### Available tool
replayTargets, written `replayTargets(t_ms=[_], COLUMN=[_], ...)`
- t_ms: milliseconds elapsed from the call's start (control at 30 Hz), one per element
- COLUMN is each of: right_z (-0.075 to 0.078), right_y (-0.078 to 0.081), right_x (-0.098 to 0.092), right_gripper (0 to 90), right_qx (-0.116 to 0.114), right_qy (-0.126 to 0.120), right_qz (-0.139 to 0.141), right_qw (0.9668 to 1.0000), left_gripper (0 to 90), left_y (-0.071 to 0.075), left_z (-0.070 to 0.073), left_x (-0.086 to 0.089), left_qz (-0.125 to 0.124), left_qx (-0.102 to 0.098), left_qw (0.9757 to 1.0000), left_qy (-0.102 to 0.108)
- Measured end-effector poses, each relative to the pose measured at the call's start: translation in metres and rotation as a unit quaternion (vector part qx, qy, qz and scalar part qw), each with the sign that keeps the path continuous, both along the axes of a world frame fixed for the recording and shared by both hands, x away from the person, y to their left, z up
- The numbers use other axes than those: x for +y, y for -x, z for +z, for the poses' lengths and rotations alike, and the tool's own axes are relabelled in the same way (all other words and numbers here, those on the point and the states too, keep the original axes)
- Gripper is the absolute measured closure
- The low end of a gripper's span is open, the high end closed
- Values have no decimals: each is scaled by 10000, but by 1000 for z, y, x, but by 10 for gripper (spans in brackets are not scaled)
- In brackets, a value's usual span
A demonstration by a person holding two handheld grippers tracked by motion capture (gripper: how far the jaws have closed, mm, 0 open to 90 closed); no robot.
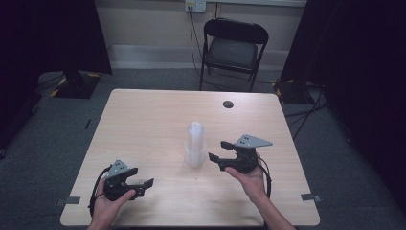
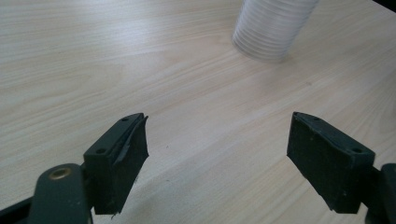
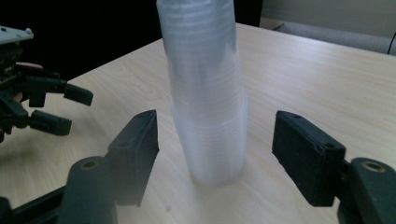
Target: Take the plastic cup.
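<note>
Your right gripper (image 3: 215, 154) stands open just beside the stack of clear cups (image 3: 208, 93), pads clear of it. Close squarely on the upper cups; left gripper (image 2: 217, 163) waits open, well apart.

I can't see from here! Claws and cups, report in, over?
Left claw open, empty, low near the table edge. Right claw open, beside the cup stack, not touching. Stack upright on the table. Nothing in the way.

A cup stack (image 1: 195, 145) stands mid-table (image 1: 143, 120), between the left hand-held gripper (image 1: 143, 184) and right hand-held gripper (image 1: 218, 151).
</note>
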State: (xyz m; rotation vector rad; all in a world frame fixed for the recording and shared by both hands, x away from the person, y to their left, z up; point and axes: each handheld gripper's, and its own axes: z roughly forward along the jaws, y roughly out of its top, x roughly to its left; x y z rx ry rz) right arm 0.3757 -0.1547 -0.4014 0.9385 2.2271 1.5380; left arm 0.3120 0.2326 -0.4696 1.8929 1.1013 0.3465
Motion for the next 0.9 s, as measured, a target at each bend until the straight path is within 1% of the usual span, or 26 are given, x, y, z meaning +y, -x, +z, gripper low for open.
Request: replayTargets(t_ms=[33,67,100,133,200,267,300,433,500,567,667,767,800,900], right_z=[3,3,6,7,8,8,9,13,14,14,13,12,12,11], right_y=[-2,-2,-4,-6,-10,-11,-13,-22,-23,-28,-33,-36,-39,-43], right_x=[4,4,8,9,12,13,15,25,27,34,39,42,45,50], right_gripper=[277,277,281,273,257,256,257,250,252,247,236,229,208,206], right_qx=[-62,-62,-118,-162,-153,-168,-189,-255,-264,-307,-295,-323,-323,-306], right_qy=[-12,-12,-30,-58,-30,-22,-35,-64,-62,-45,-72,-81,-45,-36], right_qz=[6,6,-67,-56,-12,11,32,135,147,212,244,246,249,255], right_qw=[10000,10000,9999,9998,9999,9999,9998,9996,9995,9993,9992,9991,9992,9992], left_gripper=[202,202,202,202,204,207,207,210,210,210,210,210,210,210], left_y=[1,1,1,0,0,-1,0,-1,-1,-1,-1,-1,-1,-1], left_z=[0,0,0,0,0,-1,-1,-1,-1,-1,-1,-1,-1,-1], left_x=[0,0,0,1,1,1,0,0,0,0,0,0,0,0], left_qz=[-14,-14,-4,1,29,31,48,14,12,28,31,34,31,20], left_qx=[11,11,17,11,41,31,63,55,57,78,80,84,86,84], left_qw=[10000,10000,10000,10000,10000,10000,10000,10000,10000,10000,10000,10000,10000,10000], left_qy=[-2,-2,-18,-27,-2,-20,21,-18,-17,10,19,17,18,16])
